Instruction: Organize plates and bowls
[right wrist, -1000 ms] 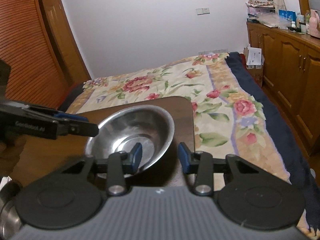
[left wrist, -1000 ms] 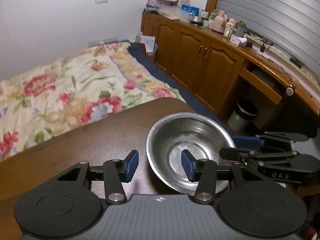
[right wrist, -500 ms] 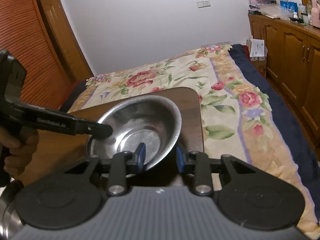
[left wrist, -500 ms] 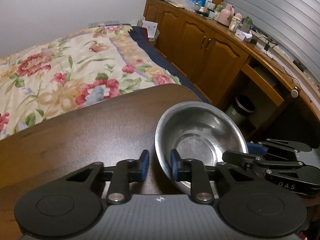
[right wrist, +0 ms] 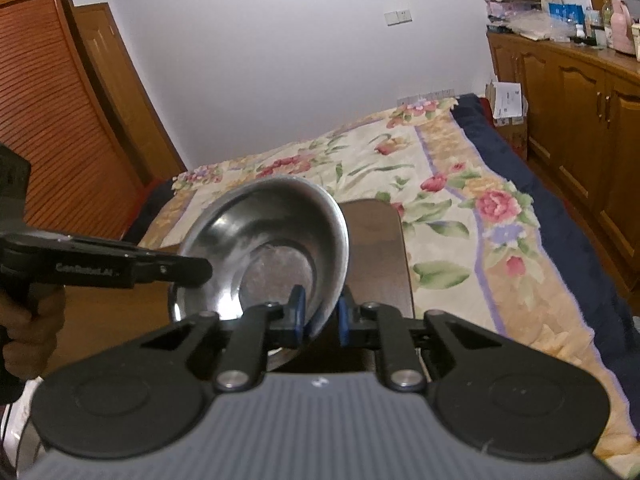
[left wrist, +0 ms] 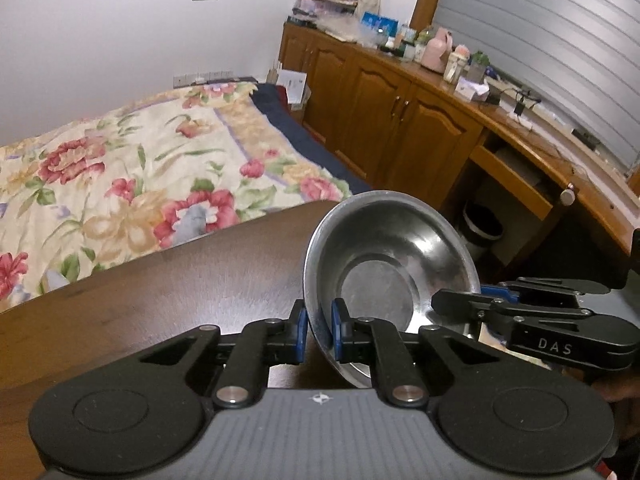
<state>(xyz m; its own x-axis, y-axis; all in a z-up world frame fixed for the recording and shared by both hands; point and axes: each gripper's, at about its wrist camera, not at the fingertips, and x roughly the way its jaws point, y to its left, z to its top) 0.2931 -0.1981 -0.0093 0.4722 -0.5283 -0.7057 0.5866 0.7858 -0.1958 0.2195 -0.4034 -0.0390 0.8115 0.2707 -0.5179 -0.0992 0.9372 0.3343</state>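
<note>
A bed with a floral quilt point(left wrist: 132, 176) stands against white walls point(right wrist: 280, 40); cluttered wooden cabinets point(left wrist: 384, 116) line one side, slatted wooden doors point(right wrist: 52, 112) the other.

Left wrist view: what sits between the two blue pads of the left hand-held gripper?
The rim and wall of the round steel bowl sit between the pads of the left hand-held gripper, seen in the left wrist view.

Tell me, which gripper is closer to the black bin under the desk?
Right. The right gripper clamps the bowl at the rim on the side facing the bin; the left gripper clamps the rim on the side farther from it.
</note>
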